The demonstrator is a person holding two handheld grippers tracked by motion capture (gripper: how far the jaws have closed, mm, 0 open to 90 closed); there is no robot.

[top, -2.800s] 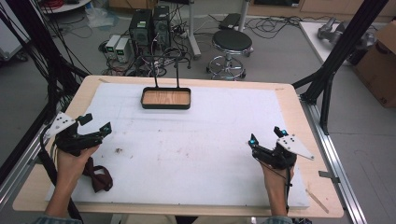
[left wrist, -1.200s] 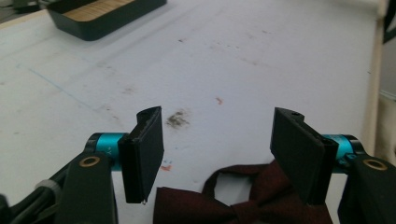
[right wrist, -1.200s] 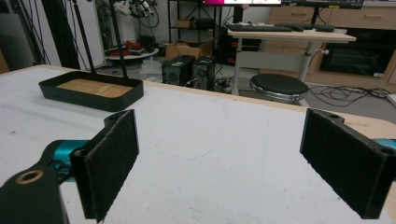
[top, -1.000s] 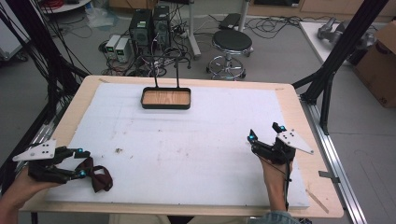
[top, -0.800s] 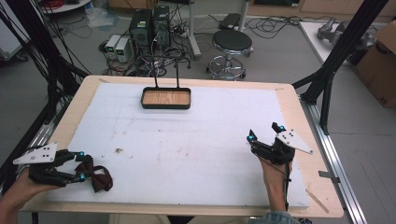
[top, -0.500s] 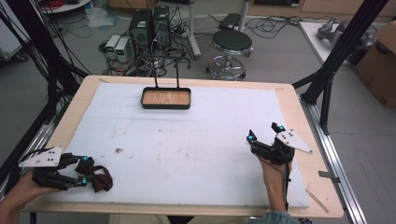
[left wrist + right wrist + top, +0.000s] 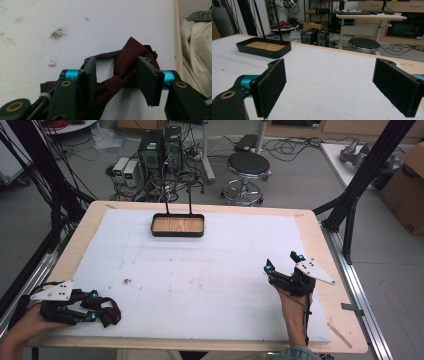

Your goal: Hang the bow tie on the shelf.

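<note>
Maroon cloth [image 7: 125, 72] between closing left tongs [image 7: 117, 80].

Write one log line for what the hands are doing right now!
left gripper: jaws just closing around dark red cloth, not yet pinched | right gripper: open, nothing between | tray: at far edge
</note>
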